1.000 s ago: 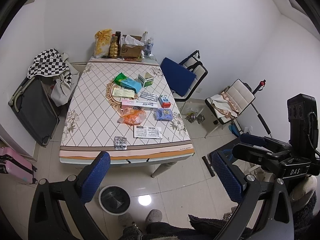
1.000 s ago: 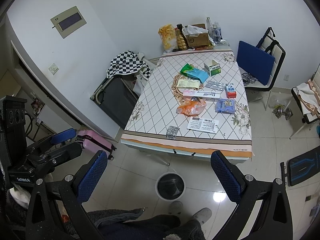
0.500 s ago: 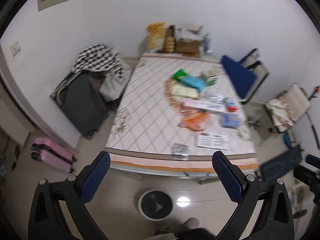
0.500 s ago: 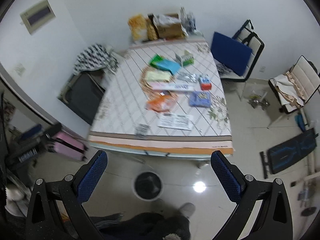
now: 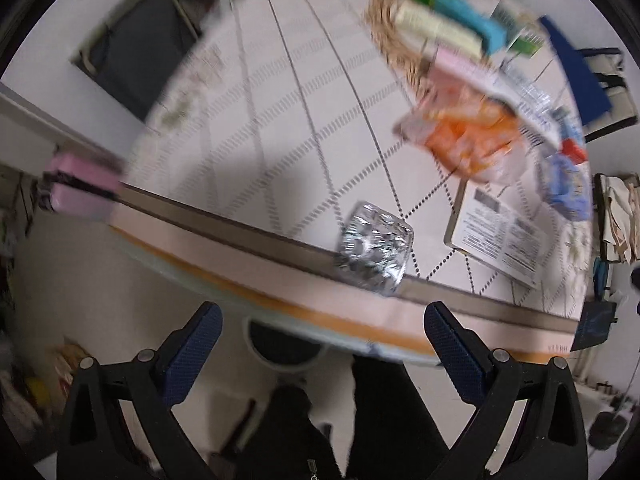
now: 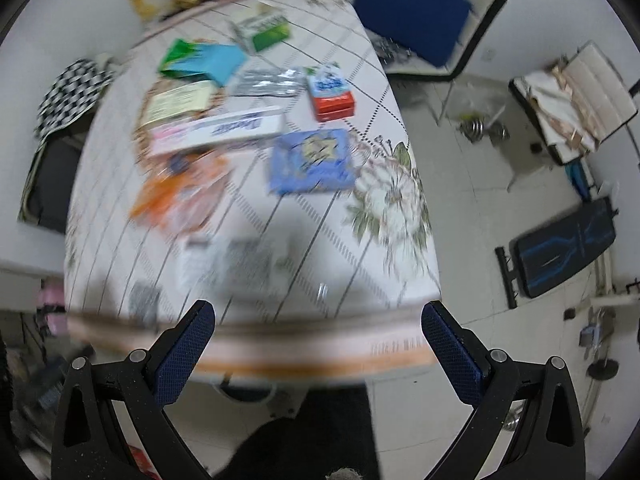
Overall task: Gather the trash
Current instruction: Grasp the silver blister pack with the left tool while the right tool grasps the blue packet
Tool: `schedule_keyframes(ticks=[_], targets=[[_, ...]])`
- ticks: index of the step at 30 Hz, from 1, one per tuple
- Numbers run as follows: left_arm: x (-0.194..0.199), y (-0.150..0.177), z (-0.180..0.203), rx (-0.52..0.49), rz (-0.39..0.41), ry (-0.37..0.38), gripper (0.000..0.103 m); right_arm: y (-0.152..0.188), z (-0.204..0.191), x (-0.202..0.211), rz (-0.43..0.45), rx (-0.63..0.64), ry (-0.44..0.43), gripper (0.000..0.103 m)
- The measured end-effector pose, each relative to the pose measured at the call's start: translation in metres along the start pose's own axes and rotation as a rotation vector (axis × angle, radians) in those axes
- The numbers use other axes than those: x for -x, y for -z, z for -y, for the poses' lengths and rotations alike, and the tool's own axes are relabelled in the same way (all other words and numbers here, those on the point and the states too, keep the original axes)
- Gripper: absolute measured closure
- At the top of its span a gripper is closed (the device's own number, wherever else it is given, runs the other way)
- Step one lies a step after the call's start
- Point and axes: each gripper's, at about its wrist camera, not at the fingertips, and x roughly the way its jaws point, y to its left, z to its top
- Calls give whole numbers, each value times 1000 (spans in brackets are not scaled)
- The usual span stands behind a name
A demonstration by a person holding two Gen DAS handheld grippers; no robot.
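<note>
Diamond-patterned white tablecloth (image 5: 280,128), orange wrapper (image 5: 468,140), silver blister pack (image 5: 374,250).

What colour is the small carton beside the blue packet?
Red with a light blue top; right wrist view shows it best.

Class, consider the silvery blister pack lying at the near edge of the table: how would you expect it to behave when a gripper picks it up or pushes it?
The blister pack looks thin and flat, so it is probably light. Its glossy foil suggests it may slide on the tablecloth rather than lift. It lies right at the table's edge, so a push toward that edge could tip it off.
</note>
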Motion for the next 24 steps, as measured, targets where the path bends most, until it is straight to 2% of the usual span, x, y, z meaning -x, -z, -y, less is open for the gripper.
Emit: schedule_keyframes(ticks=[4,8,9,10,11,15,16,17,18,20,24], targets=[[-43,-19,20,-10,-81,-14,1,-54,3,-52,-54,0,7,0],[-64,-28,24,-6,-146,-24,3,-97,-8,-103,-97,57,50,0],[-67,-29,25,-6,-153,-29,9,-106,-13,-116,-111,73,59,0],[-70,-31,26,-5,-162,-34,20,-111,-16,-126,-121,86,64,0],[-74,-34,27,-15,-164,-9,26,-116,-19,-136,-133,93,67,0],[-67,-40,33,-20,-167,9,40,-125,-26,-163,-179,83,54,1],[-64,-40,36,-26,-168,17,48,-126,-27,-167,-184,80,45,9],[-62,-40,39,-29,-172,19,49,-126,-28,-170,-190,81,39,24],[-60,-42,43,-36,-165,8,49,-126,-30,-170,-183,85,52,27],[-55,-45,51,-43,-158,0,49,-125,-31,-165,-159,95,48,55],[-40,-50,64,-59,-133,-6,49,-117,-30,-153,-157,93,1,75]])
